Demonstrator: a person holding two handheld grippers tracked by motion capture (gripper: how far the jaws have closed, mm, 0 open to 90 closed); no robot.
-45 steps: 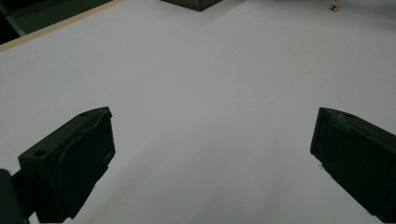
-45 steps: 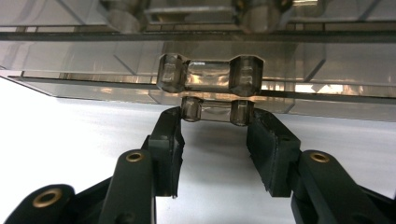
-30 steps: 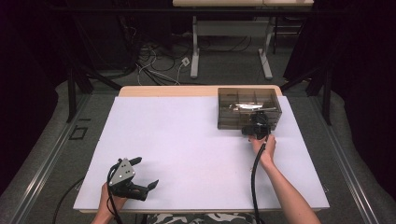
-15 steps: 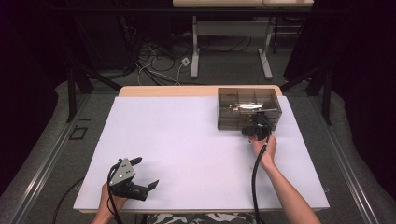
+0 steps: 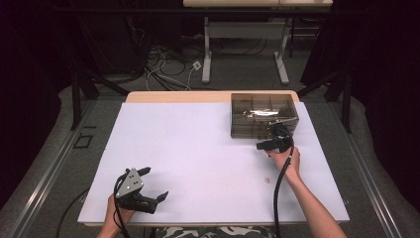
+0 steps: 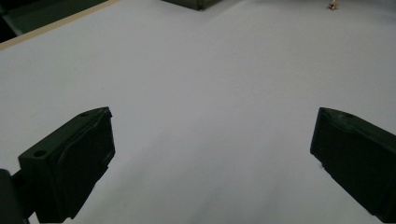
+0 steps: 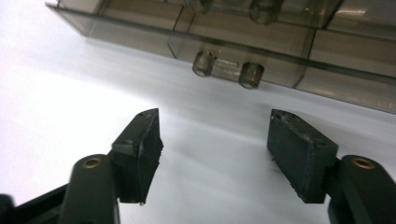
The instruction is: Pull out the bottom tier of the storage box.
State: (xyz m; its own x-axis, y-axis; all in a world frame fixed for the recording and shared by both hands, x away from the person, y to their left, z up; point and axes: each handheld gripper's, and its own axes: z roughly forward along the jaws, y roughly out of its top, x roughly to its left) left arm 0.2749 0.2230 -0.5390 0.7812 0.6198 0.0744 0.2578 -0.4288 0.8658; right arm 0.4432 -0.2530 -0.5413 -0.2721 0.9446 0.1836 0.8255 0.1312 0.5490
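- Beside the near wall of the smoky clear compartment box (image 5: pixel 264 116), the right gripper (image 5: pixel 271 144) sits low over the white table cover (image 5: pixel 198 148), its jaws pointed at the box.
- Its jaws have just been opening; in the right gripper view they stand well apart with nothing between them, only bare cover under the gap.
- Just beyond the right gripper's fingertips (image 7: pixel 149 122), the box's front latch (image 7: pixel 227 70) juts from the wall as two small clear knobs.
- Well apart from the box, at the near left corner of the cover, the left gripper (image 5: pixel 153 186) lies in the person's left hand (image 5: pixel 115 214), jaws spread wide and holding nothing.
- A tiny tan bit (image 5: pixel 267 180) lies on the cover on the near side of the box, close to the right hand (image 5: pixel 287 161).
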